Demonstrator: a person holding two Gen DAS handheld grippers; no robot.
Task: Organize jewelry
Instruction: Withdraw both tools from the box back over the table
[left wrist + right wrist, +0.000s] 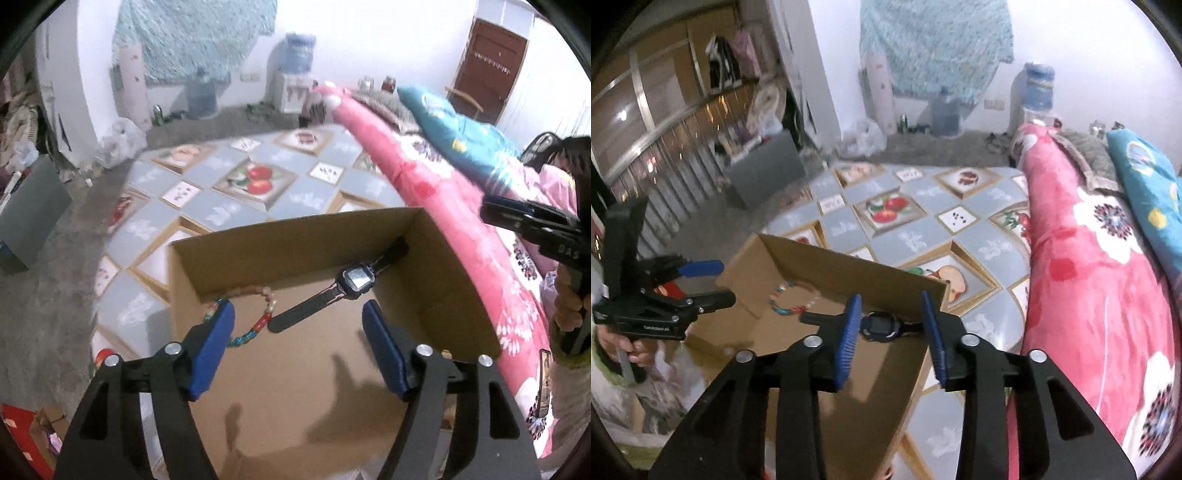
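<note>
Blue pads of the left gripper (298, 314) are seen spread wide, nothing pinched between them; the left pad (212, 354) overlaps the beaded bracelet (258, 317) in view, contact cannot be told. The right gripper (892, 308) is seen part open, blue ribbed pads apart, nothing clamped; the smartwatch (877, 326) is framed between them but lies below on the box floor. Letters "DAS" are read on the right gripper body at the left-wrist view's right edge; small white lettering on the left gripper body in the right-wrist view is too blurred to read. Both jewelry items are found inside an open cardboard box (295, 229): bracelet near the far left corner, the watch beside it with its strap running toward the far right corner, one strap end close to the bracelet. The box is set on a fruit-print tiled tablecloth (236, 184). A pink floral blanket (1089, 277) and a teal pillow (1145, 177) are seen at right. A water dispenser (299, 70) is seen against the far wall.
</note>
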